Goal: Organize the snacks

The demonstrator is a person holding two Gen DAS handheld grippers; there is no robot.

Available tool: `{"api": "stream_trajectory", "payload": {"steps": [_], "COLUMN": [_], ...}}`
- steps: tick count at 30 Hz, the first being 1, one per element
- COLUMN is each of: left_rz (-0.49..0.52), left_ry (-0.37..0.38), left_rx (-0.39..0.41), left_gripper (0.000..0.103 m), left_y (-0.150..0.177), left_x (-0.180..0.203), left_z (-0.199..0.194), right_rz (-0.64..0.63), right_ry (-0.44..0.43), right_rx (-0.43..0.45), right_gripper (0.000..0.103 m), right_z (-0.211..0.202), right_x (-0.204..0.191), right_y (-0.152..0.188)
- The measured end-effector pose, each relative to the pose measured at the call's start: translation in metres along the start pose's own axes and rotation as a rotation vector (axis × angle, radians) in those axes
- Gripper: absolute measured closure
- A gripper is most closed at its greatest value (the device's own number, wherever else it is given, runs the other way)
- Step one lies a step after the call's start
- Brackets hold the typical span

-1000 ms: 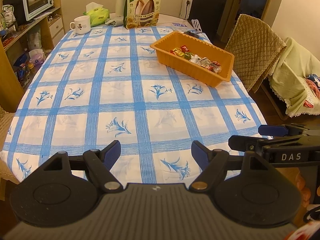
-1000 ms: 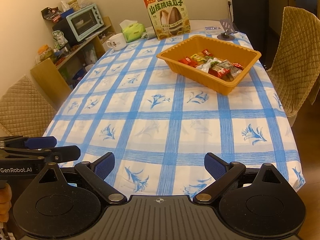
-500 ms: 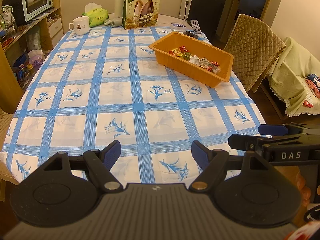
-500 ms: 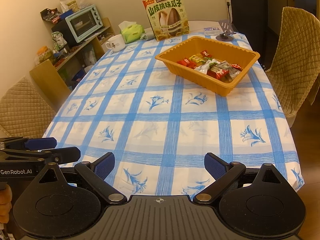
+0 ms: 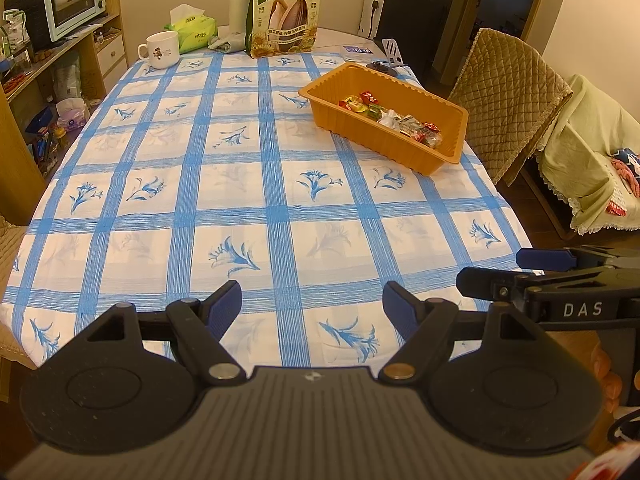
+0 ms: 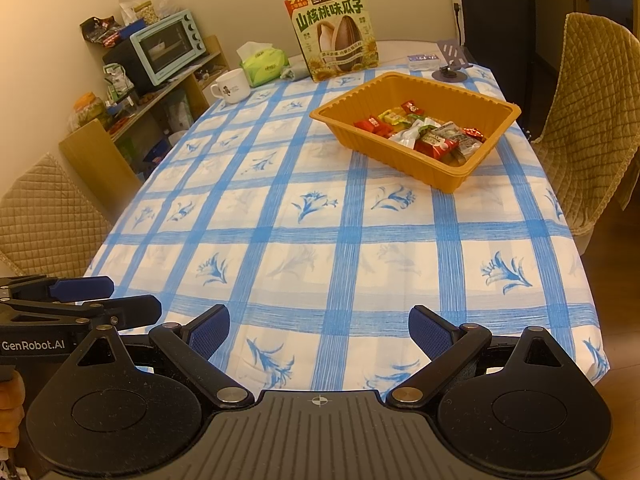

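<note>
An orange tray (image 5: 400, 150) (image 6: 420, 164) stands on the far right part of the table and holds several wrapped snacks (image 5: 394, 118) (image 6: 424, 132). A big bag of sunflower seeds (image 5: 285, 14) (image 6: 335, 34) stands upright at the far end. My left gripper (image 5: 312, 306) is open and empty above the near table edge. My right gripper (image 6: 319, 328) is open and empty beside it, also at the near edge; it shows in the left wrist view (image 5: 516, 272).
A white mug (image 5: 162, 50), a green tissue pack (image 5: 192, 28) and a flask (image 5: 238, 4) stand at the far left end. A phone stand (image 6: 450, 66) sits behind the tray. Quilted chairs (image 5: 508, 100) (image 6: 36, 216) flank the table. A shelf with an oven (image 6: 166, 46) is at the left.
Both grippers have drawn slightly back and down from the table; the scene shifts a little. Both stay open and empty.
</note>
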State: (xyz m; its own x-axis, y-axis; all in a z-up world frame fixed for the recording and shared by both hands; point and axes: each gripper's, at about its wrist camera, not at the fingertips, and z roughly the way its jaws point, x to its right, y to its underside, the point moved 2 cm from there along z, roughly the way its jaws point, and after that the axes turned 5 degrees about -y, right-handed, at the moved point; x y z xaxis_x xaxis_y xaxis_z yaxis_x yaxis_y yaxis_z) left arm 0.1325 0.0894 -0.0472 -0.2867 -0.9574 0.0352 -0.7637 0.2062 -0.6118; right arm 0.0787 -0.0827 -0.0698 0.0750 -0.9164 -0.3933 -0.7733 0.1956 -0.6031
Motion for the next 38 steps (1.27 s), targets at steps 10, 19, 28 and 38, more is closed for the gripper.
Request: {"api": "stream_trajectory", "payload": {"steps": [10, 19, 28, 38], "left_rz": [-0.001, 0.001, 0.001, -0.002], "left_ry": [0.001, 0.002, 0.007, 0.011], "left_rx": [-0.001, 0.0, 0.0, -0.006], "left_gripper": [0.027, 0.027, 0.027, 0.027], "left_y": [-0.001, -0.003, -0.007, -0.014], "left_x": [0.001, 0.003, 0.008, 0.01], "left_z": [0.001, 0.002, 0.006, 0.015], "right_rz": [0.0, 0.0, 0.002, 0.009], "right_ry": [0.001, 0.0, 0.002, 0.005], "right_rx": [0.0, 0.0, -0.002, -0.005], "right_gripper": [0.007, 0.007, 0.007, 0.007], "right_z": [0.0, 0.0, -0.001, -0.001], "right_x": [0.0, 0.001, 0.002, 0.015], "right_y": [-0.001, -0.001, -0.002, -0.008]}}
